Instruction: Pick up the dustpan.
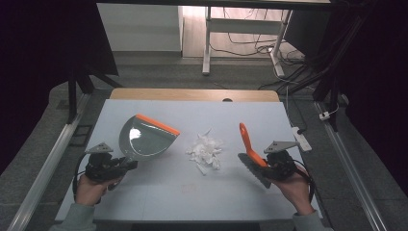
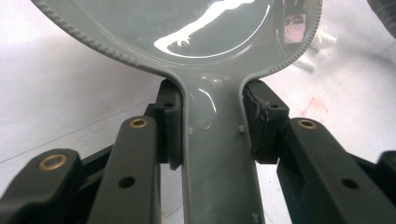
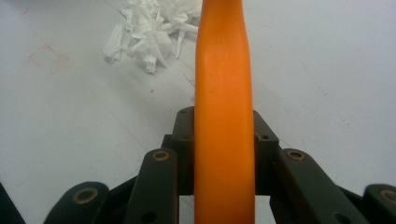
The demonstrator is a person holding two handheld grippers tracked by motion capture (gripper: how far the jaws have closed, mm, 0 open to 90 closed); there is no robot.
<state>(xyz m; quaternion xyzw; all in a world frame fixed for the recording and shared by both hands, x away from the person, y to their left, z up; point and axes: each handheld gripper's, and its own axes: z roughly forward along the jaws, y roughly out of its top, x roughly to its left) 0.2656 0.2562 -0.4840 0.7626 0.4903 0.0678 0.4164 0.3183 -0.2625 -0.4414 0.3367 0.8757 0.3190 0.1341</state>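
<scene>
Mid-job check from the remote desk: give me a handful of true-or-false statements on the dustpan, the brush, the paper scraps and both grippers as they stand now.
1. The left gripper is shut on the handle of the dustpan. True.
2. The right gripper is open and holds nothing. False: its jaws clamp the orange handle of the brush.
3. The paper scraps lie on the table between dustpan and brush. True.
4. The scraps are already inside the dustpan. False: they sit on the table, apart from its orange edge.
5. The dustpan is orange all over. False: it is grey with an orange front edge.
</scene>
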